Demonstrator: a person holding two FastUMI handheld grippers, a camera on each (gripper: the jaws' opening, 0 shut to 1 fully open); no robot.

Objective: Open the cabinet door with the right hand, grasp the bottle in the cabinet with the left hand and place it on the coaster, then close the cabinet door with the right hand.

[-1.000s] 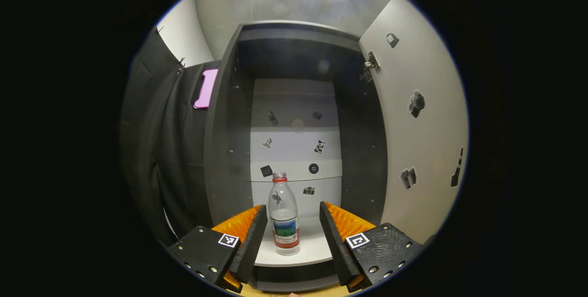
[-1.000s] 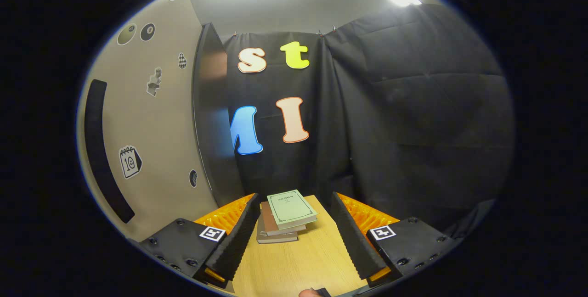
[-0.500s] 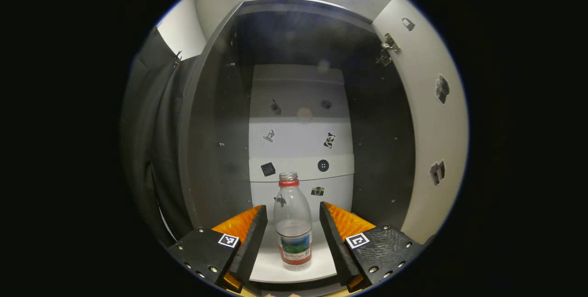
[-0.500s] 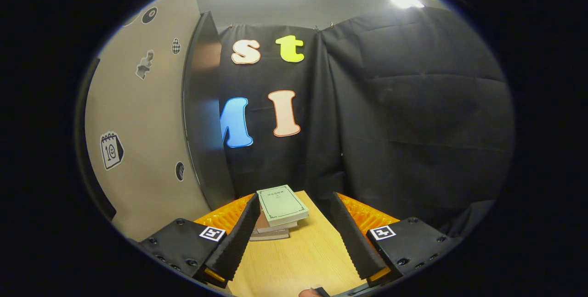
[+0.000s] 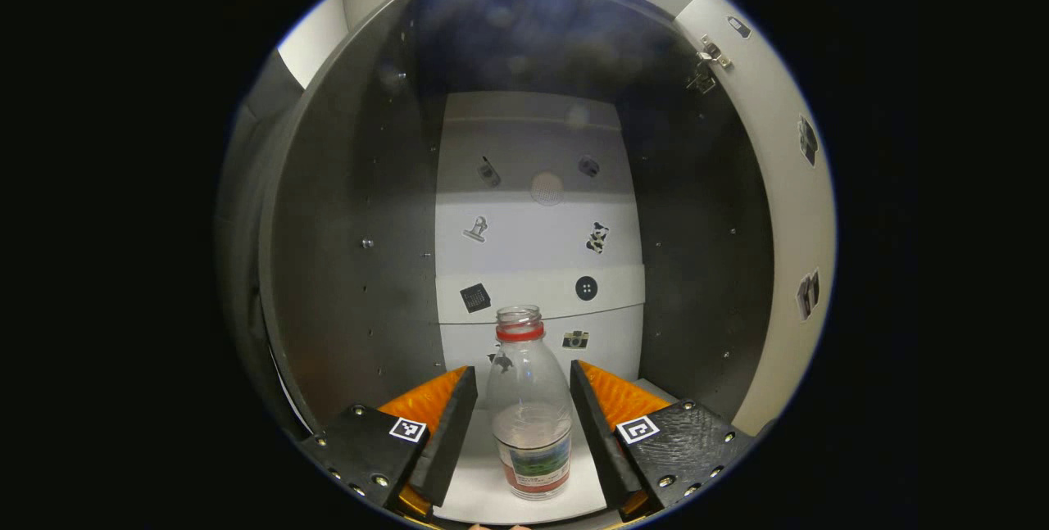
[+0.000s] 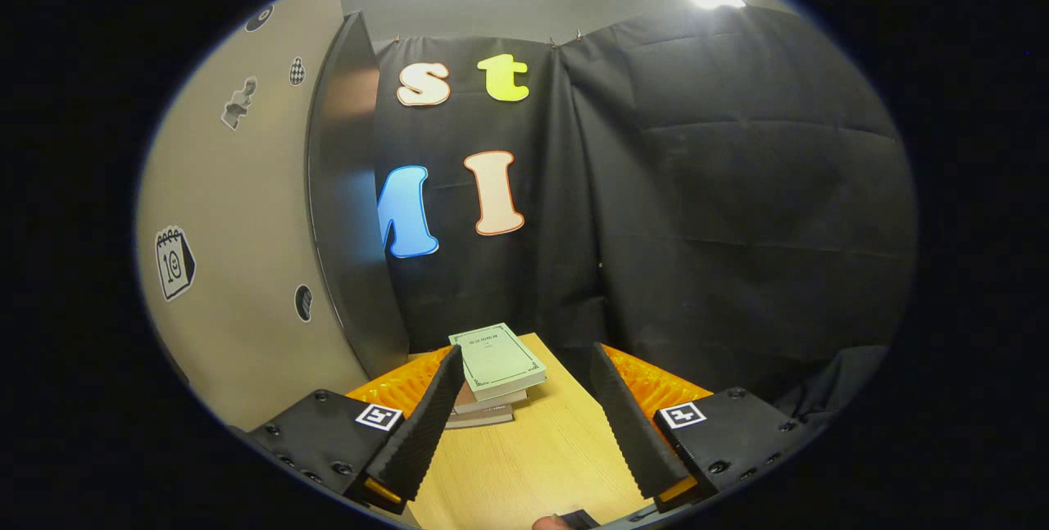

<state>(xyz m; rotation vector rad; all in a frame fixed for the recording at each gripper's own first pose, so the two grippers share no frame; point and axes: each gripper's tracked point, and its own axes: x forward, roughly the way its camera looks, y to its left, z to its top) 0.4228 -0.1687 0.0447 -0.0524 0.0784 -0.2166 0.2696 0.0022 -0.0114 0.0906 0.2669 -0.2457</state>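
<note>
Left tongs [image 5: 518,423]: released, fingers spread, one on each side of the bottle [image 5: 531,407] with a gap showing on both sides, neither finger pressing on it. Bottle: clear plastic, upright, uncapped, a red ring at the neck, a band of label near the base, a little liquid in the lower part; it stands on the white shelf [image 5: 475,481] inside the cabinet [image 5: 344,268], near the front edge, between the two fingers. Cabinet: dark side walls left and right, pale back panel at the far end carrying several small stickers [image 5: 585,287]. Cabinet door [image 5: 787,210]: swung open at the right of the left gripper view, pale inner face with stickers, a metal hinge [image 5: 709,55] near its top. Right tongs [image 6: 520,423]: released, fingers spread, nothing between them, held above a light wooden table [image 6: 533,464]. Books [image 6: 492,370]: a small stack on the far part of the table, green-covered one uppermost, just beyond the tip of the left finger. Pale panel [image 6: 238,243] with stickers: at the left of the right gripper view, a dark edge beside it. Black cloth wall [image 6: 737,210]: behind the table, far side. A fingertip [image 6: 547,523] shows at the bottom edge of the right gripper view.
</note>
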